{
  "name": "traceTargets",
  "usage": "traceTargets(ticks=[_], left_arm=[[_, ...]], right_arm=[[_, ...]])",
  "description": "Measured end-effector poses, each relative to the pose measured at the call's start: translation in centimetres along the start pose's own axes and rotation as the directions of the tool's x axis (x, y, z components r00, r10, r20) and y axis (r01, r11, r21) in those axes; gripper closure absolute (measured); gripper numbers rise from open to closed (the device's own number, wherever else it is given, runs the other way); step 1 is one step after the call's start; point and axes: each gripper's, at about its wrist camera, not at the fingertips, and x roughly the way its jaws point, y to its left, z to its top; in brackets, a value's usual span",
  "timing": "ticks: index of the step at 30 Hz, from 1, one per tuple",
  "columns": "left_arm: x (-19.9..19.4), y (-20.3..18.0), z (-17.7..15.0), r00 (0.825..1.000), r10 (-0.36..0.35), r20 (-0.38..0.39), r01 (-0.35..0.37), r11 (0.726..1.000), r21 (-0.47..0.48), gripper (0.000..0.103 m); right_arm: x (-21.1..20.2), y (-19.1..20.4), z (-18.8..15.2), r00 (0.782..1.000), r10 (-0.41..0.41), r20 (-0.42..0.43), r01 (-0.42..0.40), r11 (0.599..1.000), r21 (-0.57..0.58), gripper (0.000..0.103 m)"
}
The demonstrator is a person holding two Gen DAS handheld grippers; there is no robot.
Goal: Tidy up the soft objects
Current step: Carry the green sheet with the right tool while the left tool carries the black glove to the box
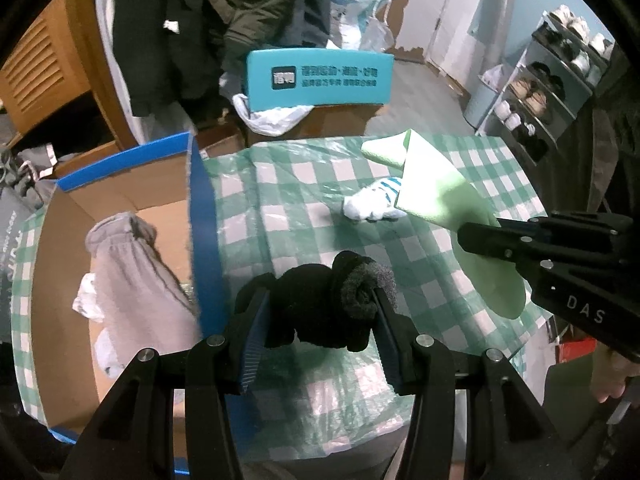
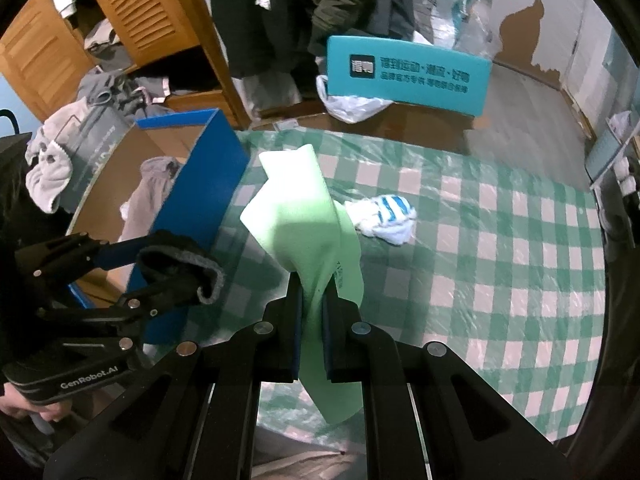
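Only the right wrist view shows the right gripper (image 2: 312, 288) fingers clamping one pale green sock (image 2: 304, 216), while the left gripper (image 1: 318, 304) pinches one black rolled sock bundle (image 1: 320, 300), and one white blue-striped sock (image 2: 382, 216) lies on the checked bench (image 2: 500, 260).

From my seat, the light green cloth (image 1: 434, 192) hid one end of the striped sock (image 1: 370, 204) in the left wrist view. The teal sign (image 2: 406, 76) carried lettering too blurred for me to read. The cardboard box (image 1: 120, 196) ran off behind the lens rim, its grey garment (image 1: 132, 264) partly covered.
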Motion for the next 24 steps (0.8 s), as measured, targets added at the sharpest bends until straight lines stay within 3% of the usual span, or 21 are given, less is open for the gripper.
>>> traceTargets(ticks=[24], left_arm=[[-3.5, 7.7, -1.2, 0.997, 0.039, 0.067, -0.031, 0.992, -0.119, 0.052]], right_arm=[[1.2, 7.2, 4.0, 0.999, 0.046, 0.013, -0.044, 0.994, -0.103, 0.095]])
